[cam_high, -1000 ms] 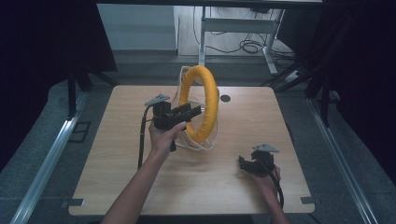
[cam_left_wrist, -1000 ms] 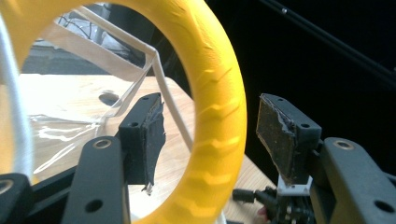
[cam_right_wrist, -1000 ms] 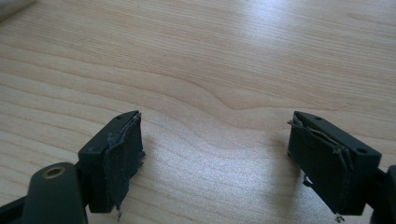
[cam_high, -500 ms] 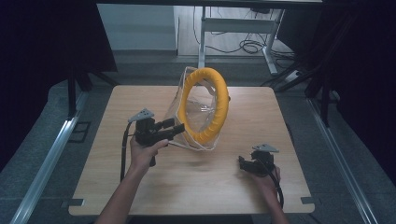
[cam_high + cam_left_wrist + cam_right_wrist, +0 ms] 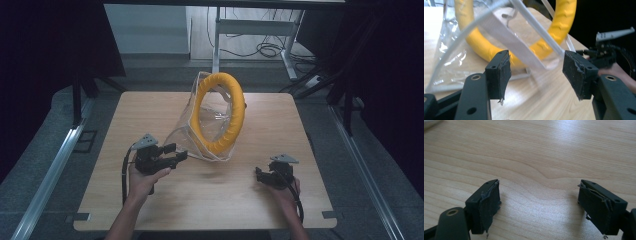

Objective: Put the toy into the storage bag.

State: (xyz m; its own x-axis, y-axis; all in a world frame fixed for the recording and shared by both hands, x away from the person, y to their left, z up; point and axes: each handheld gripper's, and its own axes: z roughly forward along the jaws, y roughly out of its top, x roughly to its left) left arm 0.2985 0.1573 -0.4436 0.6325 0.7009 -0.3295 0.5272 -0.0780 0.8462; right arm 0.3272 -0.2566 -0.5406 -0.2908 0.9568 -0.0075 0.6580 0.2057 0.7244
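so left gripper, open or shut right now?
Open. The left gripper has its jaws spread wide, with nothing clamped; the clear bag and yellow ring lie just ahead.

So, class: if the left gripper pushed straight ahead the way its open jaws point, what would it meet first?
Most likely the clear plastic bag, at its white edge near the jaws, then the yellow ring inside. The left gripper is open; exact depth is unclear.

left gripper (image 5: 177, 153): jaws gaping wide, pointing right and forward
right gripper (image 5: 259, 174): jaws spread apart, sitting low, pointing left
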